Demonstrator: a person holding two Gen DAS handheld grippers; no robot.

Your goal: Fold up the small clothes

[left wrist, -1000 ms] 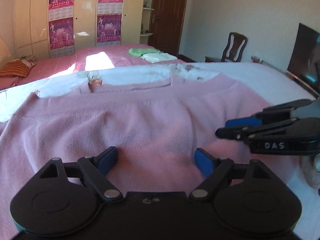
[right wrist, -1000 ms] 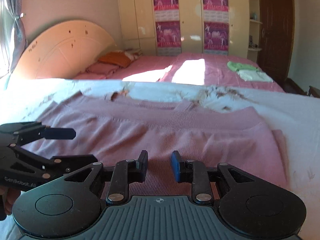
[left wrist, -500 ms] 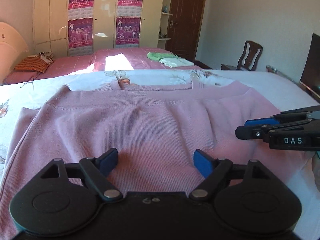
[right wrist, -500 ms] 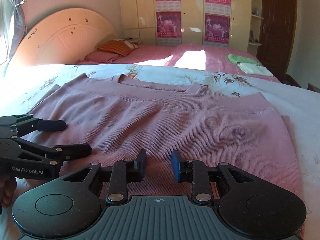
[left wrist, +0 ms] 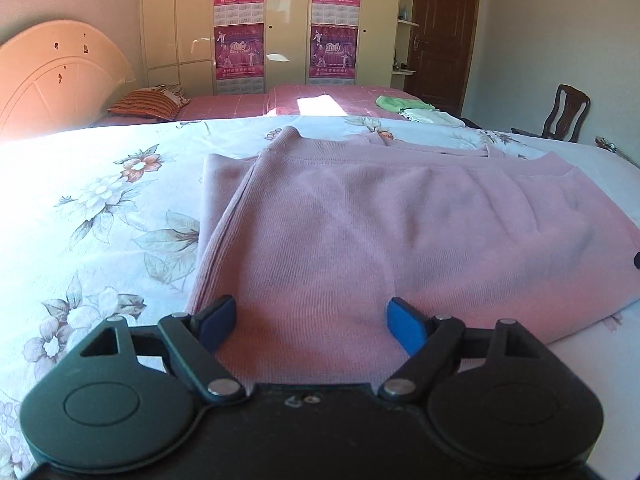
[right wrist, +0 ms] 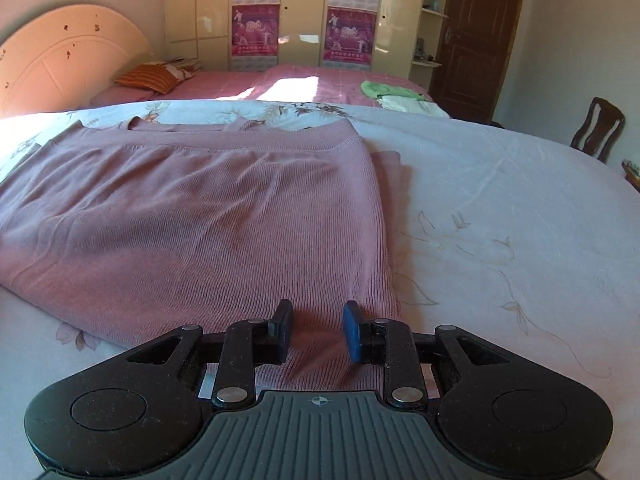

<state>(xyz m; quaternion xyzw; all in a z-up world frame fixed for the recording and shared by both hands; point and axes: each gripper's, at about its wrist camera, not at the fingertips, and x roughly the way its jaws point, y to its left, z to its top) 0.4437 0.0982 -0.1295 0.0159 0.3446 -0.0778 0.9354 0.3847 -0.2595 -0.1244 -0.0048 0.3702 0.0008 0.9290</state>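
A pink knit sweater (left wrist: 400,224) lies flat on the floral bedsheet (left wrist: 100,208), folded so that its sleeve edges show at the sides. It also shows in the right wrist view (right wrist: 200,208). My left gripper (left wrist: 310,320) is open, its jaws wide apart over the sweater's near left corner. My right gripper (right wrist: 318,330) is open with a narrower gap, over the sweater's near right corner. Neither gripper holds cloth.
A second bed with a pink cover (left wrist: 248,102) stands behind, with a striped pillow (left wrist: 146,104) and folded green and white clothes (left wrist: 408,108). A wardrobe with posters (left wrist: 280,24), a dark door (left wrist: 440,32) and a wooden chair (left wrist: 566,112) stand further back.
Both grippers have moved apart towards the sweater's near corners, the left to the left, the right to the right. Each gripper has left the other's view.
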